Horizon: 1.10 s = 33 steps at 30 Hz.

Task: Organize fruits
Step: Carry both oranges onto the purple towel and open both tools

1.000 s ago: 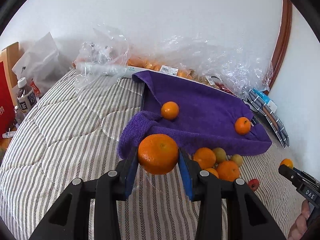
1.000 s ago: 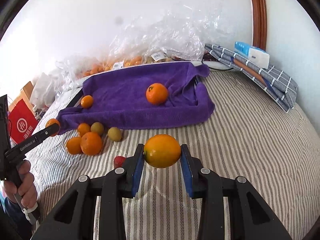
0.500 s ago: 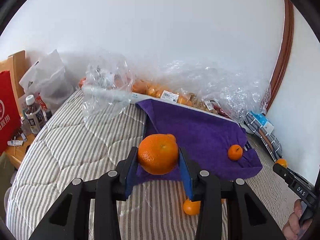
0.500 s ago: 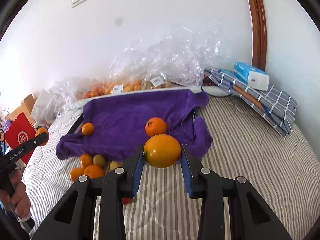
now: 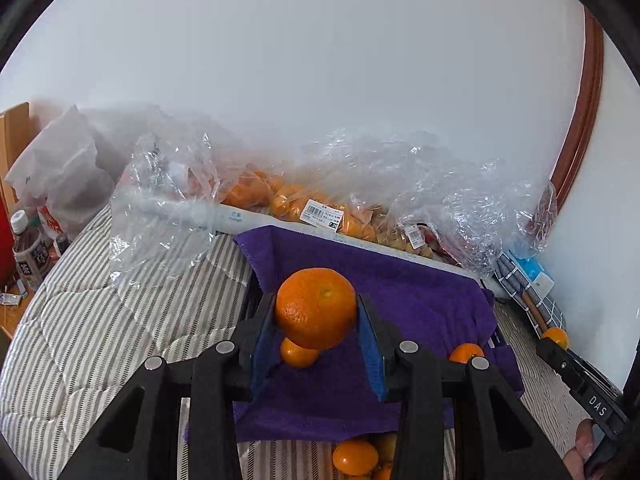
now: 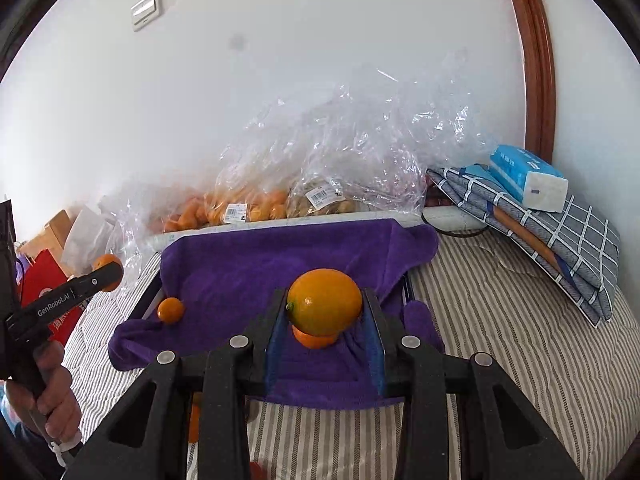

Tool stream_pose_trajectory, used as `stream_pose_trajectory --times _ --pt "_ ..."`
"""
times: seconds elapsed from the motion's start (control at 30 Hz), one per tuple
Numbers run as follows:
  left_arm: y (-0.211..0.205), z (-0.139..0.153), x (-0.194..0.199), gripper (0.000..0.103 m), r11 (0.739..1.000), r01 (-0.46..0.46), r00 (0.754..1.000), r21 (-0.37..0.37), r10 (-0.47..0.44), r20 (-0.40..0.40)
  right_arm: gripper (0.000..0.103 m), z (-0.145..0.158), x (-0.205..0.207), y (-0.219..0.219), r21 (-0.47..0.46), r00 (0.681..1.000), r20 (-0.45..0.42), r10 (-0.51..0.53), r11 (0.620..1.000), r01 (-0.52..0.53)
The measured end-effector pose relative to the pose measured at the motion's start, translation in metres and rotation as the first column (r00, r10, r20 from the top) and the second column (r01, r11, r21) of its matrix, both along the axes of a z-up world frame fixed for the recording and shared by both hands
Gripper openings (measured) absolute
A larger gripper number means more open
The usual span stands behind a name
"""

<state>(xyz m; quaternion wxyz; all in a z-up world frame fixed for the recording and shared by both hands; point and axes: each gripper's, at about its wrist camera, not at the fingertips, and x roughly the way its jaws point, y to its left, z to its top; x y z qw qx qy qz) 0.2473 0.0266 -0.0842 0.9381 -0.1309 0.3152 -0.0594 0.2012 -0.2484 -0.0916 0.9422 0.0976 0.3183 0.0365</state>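
Observation:
My left gripper (image 5: 317, 320) is shut on a large orange (image 5: 316, 307), held above the purple towel (image 5: 420, 304). Two small oranges lie on the towel: one (image 5: 298, 354) just behind the held fruit, one (image 5: 466, 353) at the right. My right gripper (image 6: 325, 312) is shut on a yellow-orange citrus fruit (image 6: 325, 301), above the same towel (image 6: 248, 268). In the right wrist view one orange (image 6: 314, 340) sits just under the held fruit and another (image 6: 171, 309) lies at the towel's left edge. More loose fruit (image 5: 355, 457) lies on the bed in front of the towel.
Clear plastic bags of oranges (image 5: 288, 200) lie along the wall behind the towel. A folded checked cloth (image 6: 560, 232) with a tissue pack (image 6: 528, 176) is at the right. Bottles (image 5: 28, 256) and a red bag (image 6: 44, 284) stand left of the striped bed (image 5: 100, 320).
Both grippers have risen and moved forward over the purple towel, each still holding its fruit. The loose fruit in front of the towel has dropped to the bottom of both views.

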Motion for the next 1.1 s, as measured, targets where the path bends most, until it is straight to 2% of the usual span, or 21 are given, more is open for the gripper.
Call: stream_pose_trajectory --times 0.17,0.33,0.47,0.87,1.1 --pt "-0.005 -0.020 0.010 0.038 1.000 0.005 0.999 0.001 -0.005 -0.037 0.035 -0.023 0.017 -0.001 0.002 0.999 -0.032 -0.007 1.000 0.008" --pt "-0.012 -0.035 0.014 0.038 0.998 0.011 0.998 0.057 -0.007 -0.069 0.035 -0.041 0.020 -0.008 0.016 0.997 -0.078 -0.006 1.000 0.007" --pt "-0.011 -0.040 0.013 0.038 0.999 0.019 0.996 0.026 -0.017 -0.086 0.035 -0.050 0.020 -0.015 0.043 0.995 -0.103 -0.006 0.999 0.010" --pt "-0.018 -0.047 0.016 0.038 0.999 0.037 0.992 0.038 -0.032 -0.123 0.036 -0.066 0.031 -0.005 0.015 0.986 -0.165 0.004 1.000 -0.002" --pt "-0.016 -0.051 0.016 0.038 0.999 0.042 0.989 0.028 -0.038 -0.142 0.036 -0.066 0.029 0.003 -0.035 0.988 -0.150 0.020 0.999 -0.025"
